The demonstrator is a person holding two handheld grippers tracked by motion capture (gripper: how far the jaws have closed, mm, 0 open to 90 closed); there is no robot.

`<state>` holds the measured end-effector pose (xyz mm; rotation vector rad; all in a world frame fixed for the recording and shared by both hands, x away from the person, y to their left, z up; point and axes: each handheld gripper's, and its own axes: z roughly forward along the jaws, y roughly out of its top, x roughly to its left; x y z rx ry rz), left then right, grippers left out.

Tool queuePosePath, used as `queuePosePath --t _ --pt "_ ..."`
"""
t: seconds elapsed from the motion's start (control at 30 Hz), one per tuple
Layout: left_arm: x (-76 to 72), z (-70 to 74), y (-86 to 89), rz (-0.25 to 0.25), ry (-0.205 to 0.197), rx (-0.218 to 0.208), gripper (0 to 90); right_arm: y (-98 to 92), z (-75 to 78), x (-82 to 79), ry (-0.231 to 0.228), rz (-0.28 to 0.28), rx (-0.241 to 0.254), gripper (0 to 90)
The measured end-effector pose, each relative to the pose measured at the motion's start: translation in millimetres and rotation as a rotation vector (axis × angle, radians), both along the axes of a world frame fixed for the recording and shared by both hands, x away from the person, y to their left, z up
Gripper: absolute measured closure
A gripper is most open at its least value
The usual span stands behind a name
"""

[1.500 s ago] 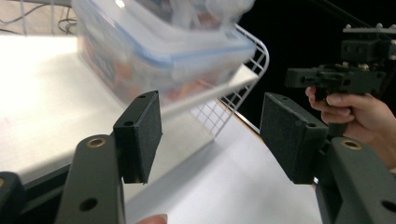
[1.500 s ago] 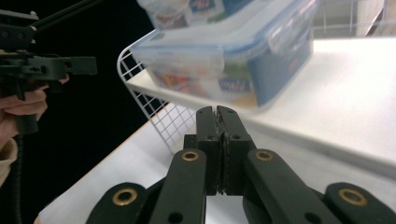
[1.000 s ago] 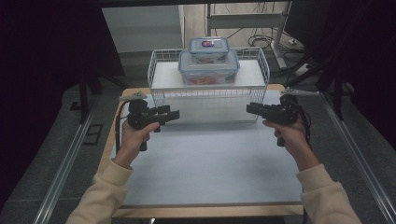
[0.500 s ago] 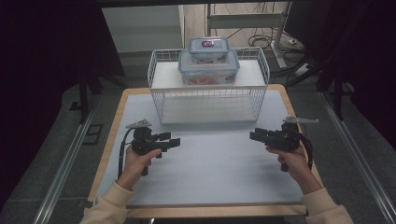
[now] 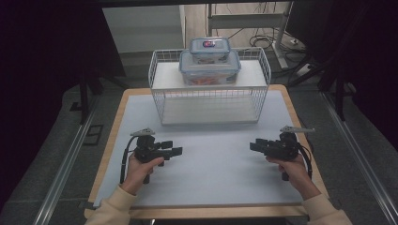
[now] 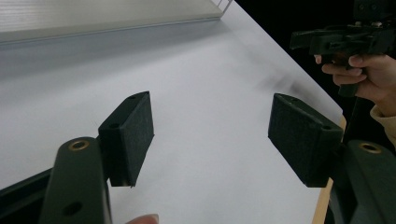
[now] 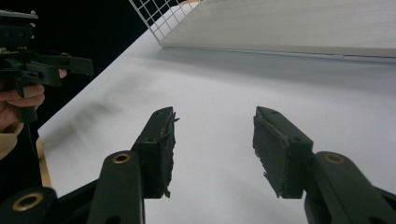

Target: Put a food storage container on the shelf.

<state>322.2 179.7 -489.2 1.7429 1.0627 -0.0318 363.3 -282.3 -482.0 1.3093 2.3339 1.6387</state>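
Note:
My left gripper [image 5: 174, 149] hovers over the front left of the white mat [image 5: 213, 176], jaws pointing right. In the left gripper view it [image 6: 212, 133] is open with nothing between its black pads [image 6: 133, 123]. My right gripper [image 5: 254, 146] is over the front right, jaws pointing left toward the other one. In the right gripper view it [image 7: 215, 142] is open and empty too. Each gripper view shows the other hand's gripper farther off: the right gripper [image 6: 336, 39] and the left gripper [image 7: 42, 65].
A white wire basket [image 5: 165, 105] stands at the back middle of the table, with a white shelf across it. On that shelf sits a clear lidded container [image 5: 210, 69] with a smaller lidded container [image 5: 210, 49] stacked on top. The wooden table edge [image 5: 104, 164] borders the mat.
Both grippers have drawn back from the basket toward the person and now sit lower over the front half of the mat. Both stay open and empty.

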Motion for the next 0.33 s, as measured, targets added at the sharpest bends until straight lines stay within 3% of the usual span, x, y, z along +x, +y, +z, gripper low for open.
queuePosePath --t 0.33 --pt "1.3 -0.6 1.5 0.007 0.001 0.005 30.8 0.7 -0.6 -0.2 -0.004 -0.005 -0.006 41.9"
